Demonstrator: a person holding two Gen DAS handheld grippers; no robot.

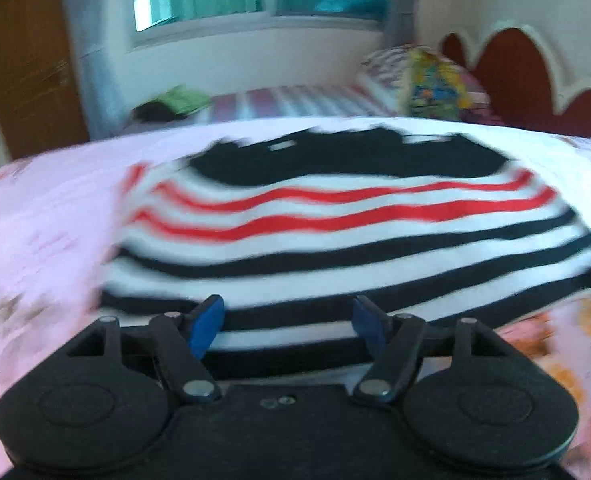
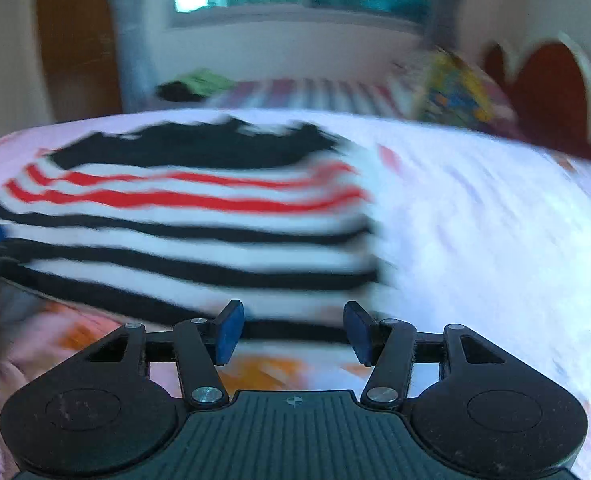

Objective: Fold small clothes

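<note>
At twelve o'clock on the bed point(image 1: 35, 208) lies my striped sweater point(image 1: 335, 240); left gripper point(image 1: 289, 326) and right gripper point(image 2: 293, 332) spread empty, next grasping its hem

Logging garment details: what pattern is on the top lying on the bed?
White striped top with red and black stripes, black band at far edge; clearest in left wrist view.

I see a sweater point(image 1: 335, 236) striped white, red and black, black-topped, on a pale pink printed bedsheet point(image 1: 47, 216); claw pads point(image 1: 207, 326) blue.

No text can be read: the small pale label point(image 1: 281, 145) at the black-topped striped knit garment's point(image 1: 335, 240) 12 o'clock edge is blurred.
</note>
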